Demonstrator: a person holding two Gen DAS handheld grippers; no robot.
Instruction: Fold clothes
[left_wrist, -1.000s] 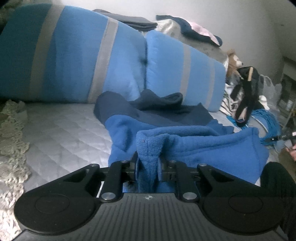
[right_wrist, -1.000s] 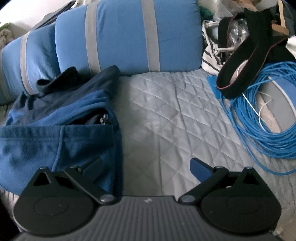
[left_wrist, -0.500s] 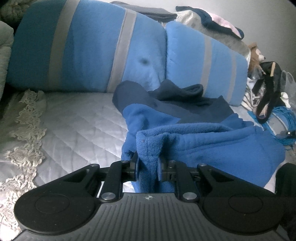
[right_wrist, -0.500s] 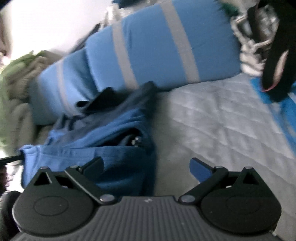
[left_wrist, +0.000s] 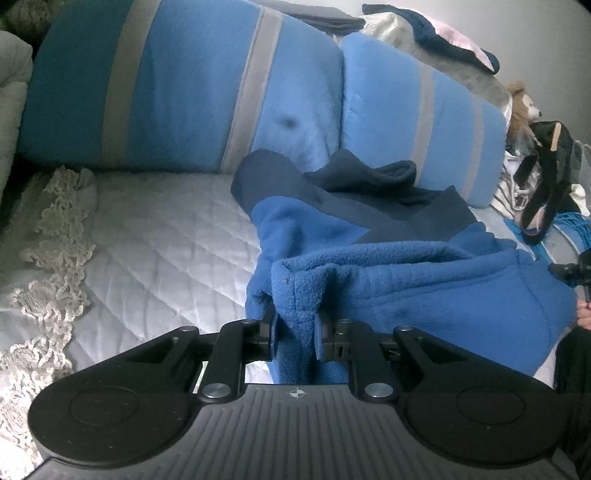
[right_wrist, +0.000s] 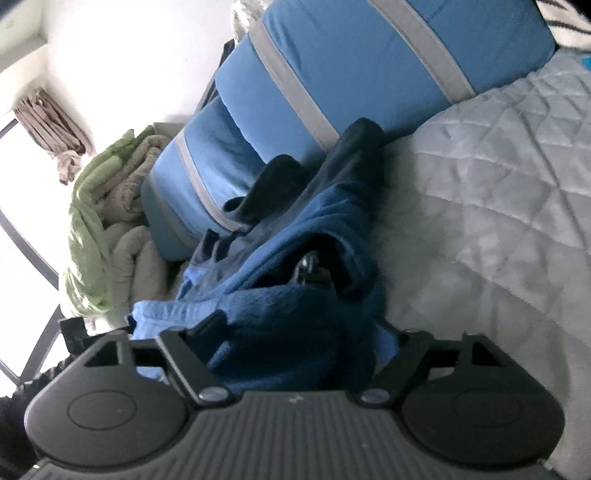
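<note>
Fleece (left_wrist: 424, 280) in blue, with dark navy panels, is spread across a quilted bedspread (left_wrist: 155, 243) in front of two striped pillows (left_wrist: 184, 88). One bunched edge of it is pinched between the narrow jaws of the left gripper (left_wrist: 294, 334). The right gripper (right_wrist: 295, 343) is set around another bunched part of the garment, and its jaws have just been closing; whether the pads press the cloth cannot be told. A blue cable (left_wrist: 565, 232) is seen at the far right.
</note>
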